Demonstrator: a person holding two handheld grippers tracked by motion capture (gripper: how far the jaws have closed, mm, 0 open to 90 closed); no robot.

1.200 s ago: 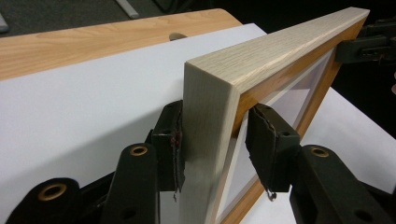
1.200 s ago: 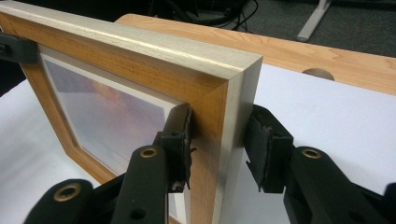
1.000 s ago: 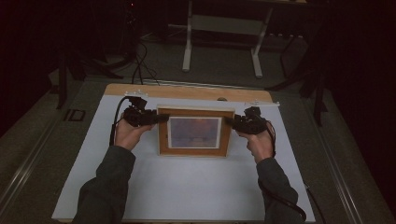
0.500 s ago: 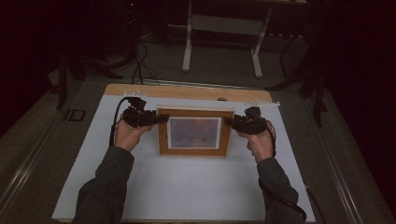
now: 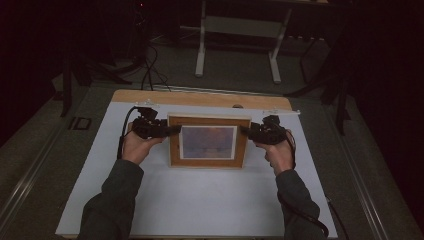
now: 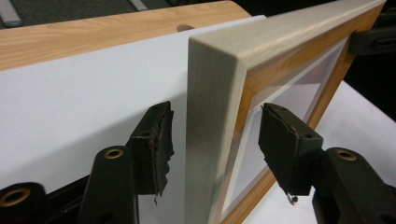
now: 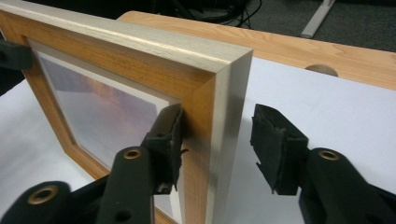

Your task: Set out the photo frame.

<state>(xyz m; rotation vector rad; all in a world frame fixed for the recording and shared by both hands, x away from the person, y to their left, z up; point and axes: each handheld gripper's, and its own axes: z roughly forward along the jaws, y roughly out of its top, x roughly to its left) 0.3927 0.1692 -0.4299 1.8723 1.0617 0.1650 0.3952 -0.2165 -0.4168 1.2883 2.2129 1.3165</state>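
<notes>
The picture frame (image 5: 208,142) stands upright on the table (image 5: 200,200); the left hand-held gripper (image 5: 170,129) and right hand-held gripper (image 5: 246,130) straddle its side edges, jaws just opened, pads off the wood.

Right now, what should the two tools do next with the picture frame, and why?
Probably pull both straight back. The left tool and right tool have just been opening, their pads stand apart from the picture frame, and it stands upright on the white sheet.

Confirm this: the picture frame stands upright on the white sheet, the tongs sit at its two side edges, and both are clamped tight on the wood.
Not clamped. The picture frame does stand on the white sheet with the left tongs and right tongs astride its side edges, but both have just been opening: each gripper view shows a gap between pads and wood.
</notes>
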